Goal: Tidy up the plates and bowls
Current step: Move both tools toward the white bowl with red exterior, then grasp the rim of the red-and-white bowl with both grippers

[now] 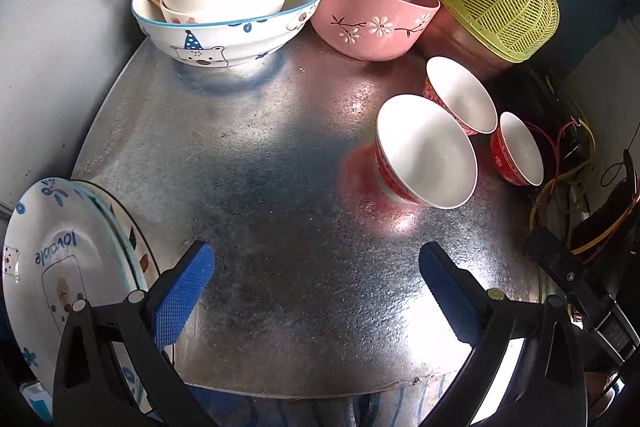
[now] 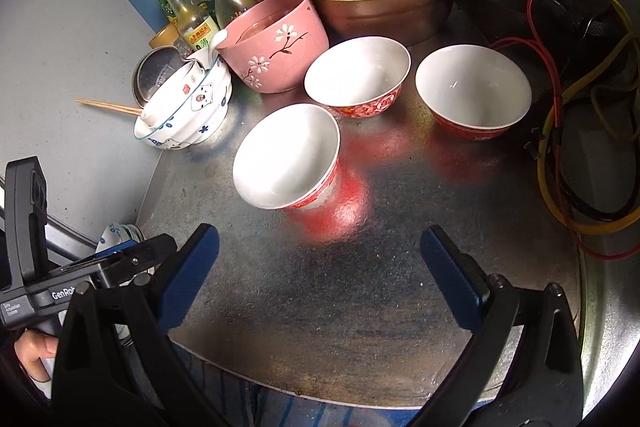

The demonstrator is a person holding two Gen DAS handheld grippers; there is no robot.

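At the counter's (image 1: 280,187) left edge a bear-print plate stack (image 1: 60,267) sat beside the left gripper (image 1: 316,291), whose jaws stood wide apart and empty. The bear bowl (image 1: 224,39) holding smaller bowls, then the pink floral bowl (image 1: 376,23), lined the back. Three red bowls (image 2: 288,159) stood apart on the right, ahead of the right gripper (image 2: 320,279), equally wide and empty. Nesting them seemed next: close on the nearest rim.
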